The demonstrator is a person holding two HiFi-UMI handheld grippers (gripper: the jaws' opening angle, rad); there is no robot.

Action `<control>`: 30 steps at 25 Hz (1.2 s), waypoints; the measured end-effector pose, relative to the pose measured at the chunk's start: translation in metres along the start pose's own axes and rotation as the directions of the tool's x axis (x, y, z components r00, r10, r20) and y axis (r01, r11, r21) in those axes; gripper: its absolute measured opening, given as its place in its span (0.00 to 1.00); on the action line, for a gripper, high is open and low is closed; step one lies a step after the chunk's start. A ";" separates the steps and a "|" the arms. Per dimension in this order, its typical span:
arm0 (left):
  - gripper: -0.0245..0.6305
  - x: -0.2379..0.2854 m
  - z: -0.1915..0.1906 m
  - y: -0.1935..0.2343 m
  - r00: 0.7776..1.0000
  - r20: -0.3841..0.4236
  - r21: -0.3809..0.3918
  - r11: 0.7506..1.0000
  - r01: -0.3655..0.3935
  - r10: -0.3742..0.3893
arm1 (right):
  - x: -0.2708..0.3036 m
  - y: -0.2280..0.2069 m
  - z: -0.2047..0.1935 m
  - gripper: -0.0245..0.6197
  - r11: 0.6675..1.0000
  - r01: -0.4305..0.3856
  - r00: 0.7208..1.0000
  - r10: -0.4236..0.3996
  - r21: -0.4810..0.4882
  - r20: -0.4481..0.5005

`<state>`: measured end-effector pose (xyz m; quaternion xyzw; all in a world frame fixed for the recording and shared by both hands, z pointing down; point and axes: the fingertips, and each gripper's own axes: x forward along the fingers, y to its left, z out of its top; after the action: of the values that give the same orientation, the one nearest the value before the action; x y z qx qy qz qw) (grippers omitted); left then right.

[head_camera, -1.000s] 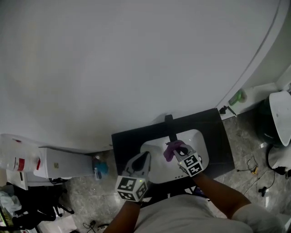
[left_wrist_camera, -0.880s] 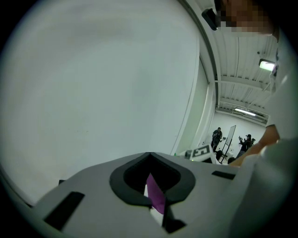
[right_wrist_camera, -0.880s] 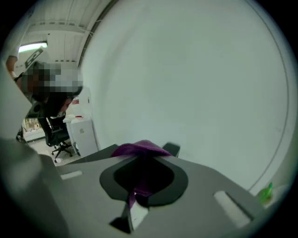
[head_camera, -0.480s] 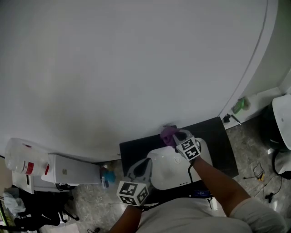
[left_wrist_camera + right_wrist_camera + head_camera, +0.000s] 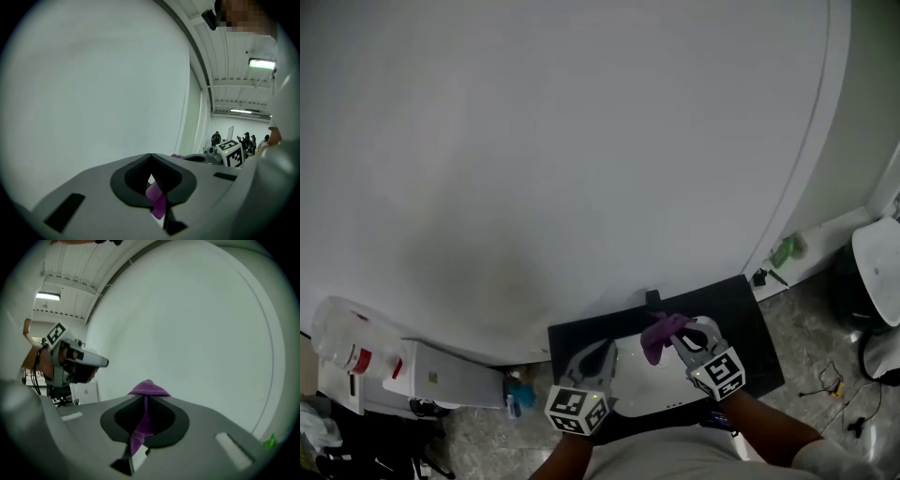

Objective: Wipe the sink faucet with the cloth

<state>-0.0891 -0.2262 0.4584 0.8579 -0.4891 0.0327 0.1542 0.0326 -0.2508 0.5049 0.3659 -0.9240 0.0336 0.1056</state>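
- 2 grippers show in the head view, both over the sink (image 5: 667, 392), white, set in a black counter (image 5: 752, 319) against a bare wall (image 5: 581, 141).
- Same view: the faucet (image 5: 652, 301) is a dark post at the sink's back edge. The cloth (image 5: 660, 337), purple and bunched, hangs from the right gripper (image 5: 682, 339) just in front of the faucet. Touching it or not: cannot tell.
- The left gripper (image 5: 592, 350) sits over the sink's left rim, apart from the cloth.
- Handling, my read: the cloth is light, soft and limp, with nothing to break. It should drape and fold round the spout. Best held by 1 bunched fold, deep in the jaws, so a free flap does the wiping and doesn't pull out on the drag. The faucet looks rigid and smooth, so expect easy sliding.
- Left gripper view: jaws nearly together, with only a thin sliver of light between. A small purple strip (image 5: 157, 202) shows low in that gap. Cloth scrap or gripper part: cannot tell. The other gripper's marker cube (image 5: 230, 153) shows off to the right.
- Right gripper view: jaws clamped on the cloth (image 5: 148, 389). The fabric runs up the seam and peaks in a tuft above the tips. Wall ahead; no faucet seen here.
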 end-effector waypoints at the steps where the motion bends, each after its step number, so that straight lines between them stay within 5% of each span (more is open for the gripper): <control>1: 0.05 -0.003 0.005 -0.003 1.000 0.021 0.005 1.000 0.008 -0.008 | -0.010 0.001 0.019 0.08 1.000 0.003 0.999 -0.003 -0.015 0.034; 9: 0.05 -0.022 0.029 -0.008 0.994 0.110 0.049 0.999 -0.018 0.013 | -0.064 -0.001 0.084 0.07 0.995 0.086 0.985 -0.078 -0.051 0.154; 30: 0.05 -0.019 0.029 -0.011 0.995 0.095 0.059 0.998 0.008 -0.014 | -0.066 -0.004 0.086 0.07 0.994 0.113 0.981 -0.109 -0.014 0.158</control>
<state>-0.0921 -0.2140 0.4249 0.8652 -0.4901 0.0049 0.1057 0.0680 -0.2215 0.4068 0.4172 -0.9079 -0.0117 0.0382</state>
